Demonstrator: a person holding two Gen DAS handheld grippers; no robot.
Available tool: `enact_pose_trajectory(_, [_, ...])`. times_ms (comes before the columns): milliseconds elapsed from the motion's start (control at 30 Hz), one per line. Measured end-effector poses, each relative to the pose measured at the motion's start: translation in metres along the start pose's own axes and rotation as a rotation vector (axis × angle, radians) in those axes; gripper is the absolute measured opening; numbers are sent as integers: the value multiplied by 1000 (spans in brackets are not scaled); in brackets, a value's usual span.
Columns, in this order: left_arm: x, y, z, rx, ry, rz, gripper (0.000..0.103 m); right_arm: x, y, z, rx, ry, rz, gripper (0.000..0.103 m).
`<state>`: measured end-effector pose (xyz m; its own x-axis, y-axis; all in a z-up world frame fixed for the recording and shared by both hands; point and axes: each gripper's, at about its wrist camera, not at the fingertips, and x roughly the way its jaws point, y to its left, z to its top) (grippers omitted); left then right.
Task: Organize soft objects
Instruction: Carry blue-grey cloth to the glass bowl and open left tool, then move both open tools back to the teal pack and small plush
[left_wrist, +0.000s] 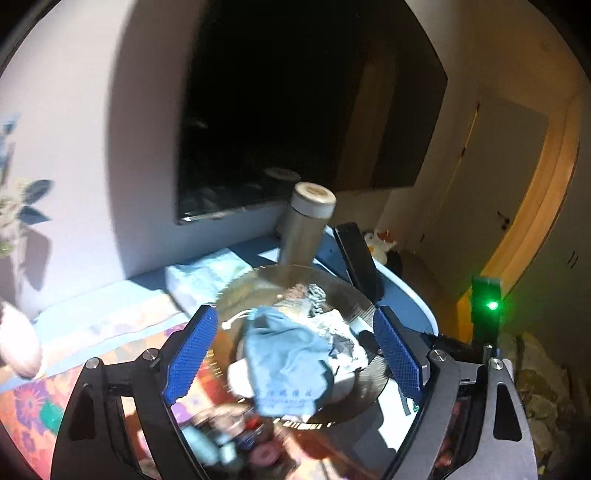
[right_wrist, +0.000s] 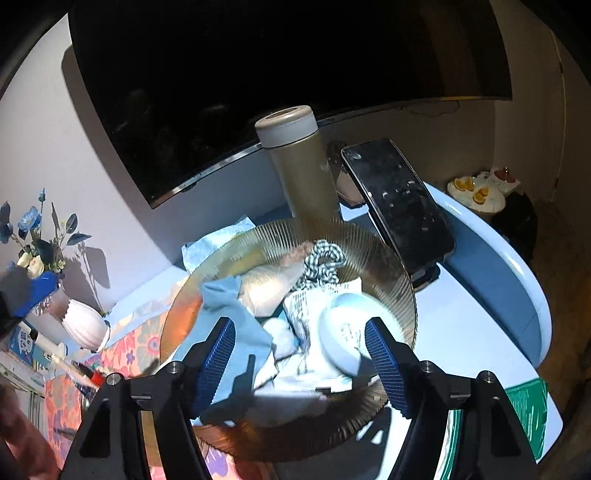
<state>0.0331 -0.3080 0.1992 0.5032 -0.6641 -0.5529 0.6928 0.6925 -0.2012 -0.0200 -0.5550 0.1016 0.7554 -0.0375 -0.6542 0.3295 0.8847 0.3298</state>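
1. the blue cloth (left_wrist: 286, 356) looks light and limp; judged from its folds, it will drape and slide, so pinch a raised fold near its middle, not a flat edge.
2. the checked scrunchie (right_wrist: 323, 264) should be springy and easy to nip at any ruffle; the white pouch (right_wrist: 314, 343) looks thin and crumpled.
3. all lie heaped in the ribbed glass bowl (right_wrist: 391, 266) on the surface, the cloth on the left of the heap, the scrunchie at the far side near the flask (right_wrist: 299, 166).
4. the bowl is likely hard and breakable, so avoid knocking its rim.
5. left gripper (left_wrist: 295, 354) stands open over the cloth, holding nothing; right gripper (right_wrist: 301, 363) is open over the pouch, also empty.
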Motion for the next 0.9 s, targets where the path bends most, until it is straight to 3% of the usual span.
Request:
enact_pose_trajectory(67, [-29, 12, -2, -1, -39, 29, 85, -9, 0, -3, 14, -7, 20, 71])
enact_pose_trajectory(200, [-107, 45, -14, -38, -138, 114, 88, -25, 4, -10, 47, -31, 56, 81])
enact_pose_trajectory(333, [-171, 71, -32, -66, -194, 221, 89, -38, 27, -24, 30, -28, 107, 81])
enact_pose_trajectory(567, [-273, 115, -65, -114, -245, 450, 89, -53, 86, -53, -65, -23, 167, 81])
enact_pose_trajectory(700, [-323, 124, -77, -116, -275, 643, 89, -68, 123, -67, -107, -32, 215, 81])
enact_pose_trajectory(800, [-336, 132, -90, -145, -298, 652, 97, -86, 148, -84, -129, -66, 217, 83])
enact_pose_trajectory(900, [-307, 148, -109, -169, -255, 611, 99, -96, 188, -111, -227, -61, 261, 89])
